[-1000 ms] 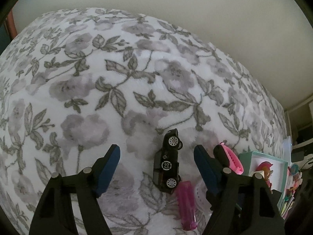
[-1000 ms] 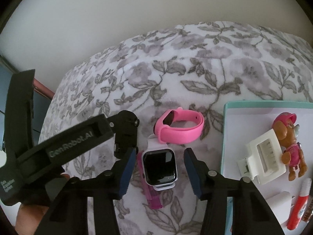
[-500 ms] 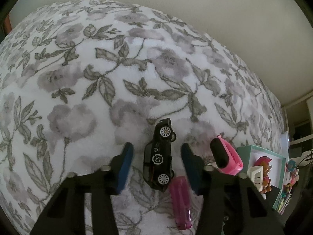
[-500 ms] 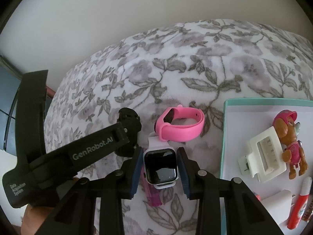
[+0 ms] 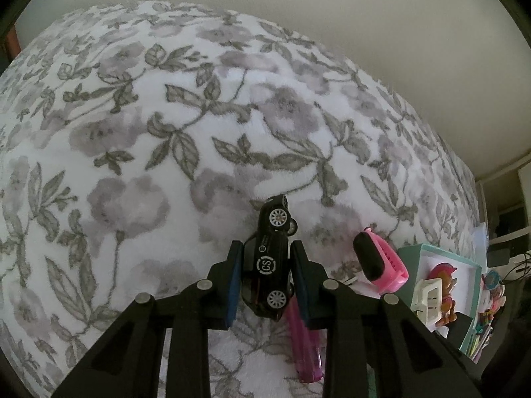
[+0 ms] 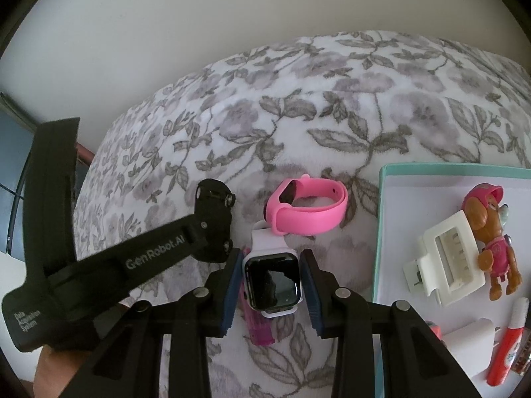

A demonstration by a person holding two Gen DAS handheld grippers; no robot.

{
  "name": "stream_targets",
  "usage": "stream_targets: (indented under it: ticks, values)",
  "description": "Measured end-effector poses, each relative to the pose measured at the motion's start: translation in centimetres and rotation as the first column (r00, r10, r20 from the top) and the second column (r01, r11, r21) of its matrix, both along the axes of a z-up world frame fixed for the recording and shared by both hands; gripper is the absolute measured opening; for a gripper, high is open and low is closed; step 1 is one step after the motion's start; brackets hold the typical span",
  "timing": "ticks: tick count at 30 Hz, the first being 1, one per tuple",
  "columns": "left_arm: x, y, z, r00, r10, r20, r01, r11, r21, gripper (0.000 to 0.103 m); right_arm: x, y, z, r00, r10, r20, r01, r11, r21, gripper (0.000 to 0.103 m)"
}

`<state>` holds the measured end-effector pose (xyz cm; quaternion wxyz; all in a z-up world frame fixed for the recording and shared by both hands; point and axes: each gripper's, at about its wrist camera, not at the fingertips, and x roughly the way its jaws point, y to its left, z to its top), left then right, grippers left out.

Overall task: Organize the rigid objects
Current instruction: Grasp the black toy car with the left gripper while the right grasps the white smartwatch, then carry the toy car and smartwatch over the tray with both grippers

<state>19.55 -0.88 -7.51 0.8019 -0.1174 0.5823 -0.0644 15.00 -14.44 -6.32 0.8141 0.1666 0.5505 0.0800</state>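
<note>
A black toy car (image 5: 270,258) lies on the flowered blanket (image 5: 132,132). My left gripper (image 5: 265,248) is closing on it, and its blue pads touch both sides of the car. In the right wrist view a white smartwatch (image 6: 273,278) with a dark screen sits between the pads of my right gripper (image 6: 271,255), which is shut on its case. The car (image 6: 215,205) shows again there, half hidden behind the left gripper's black body. A pink watch band (image 6: 308,212) lies just beyond the smartwatch.
A purple lighter (image 6: 259,325) lies under the watch and beside the car. At the right stands a teal box (image 6: 381,232) holding a white hair clip (image 6: 444,262), a pup figure (image 6: 494,232), a red tube (image 6: 507,341) and a white plug (image 6: 471,341).
The left jaws have closed from wide apart onto the toy car. The right jaws narrowed onto the smartwatch. Neither hand has shifted noticeably.
</note>
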Motion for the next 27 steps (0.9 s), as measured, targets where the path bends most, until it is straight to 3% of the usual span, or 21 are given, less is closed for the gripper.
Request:
stream_targets:
  ticks: [15,27]
  values:
    - [-1.9,0.6,7.1,0.985,0.036,0.167,-0.041,0.999,0.025,0.03,-1.9,-0.3,3.9,0.997,-0.006,0.076,0.006,1.0,-0.002,0.037]
    - [-4.2,-0.9,10.6,0.969,0.005,0.248,-0.023,0.997,0.07,0.03,-4.8,-3.8,7.2,0.986,-0.125,0.113,0.131,0.99,-0.046,0.037]
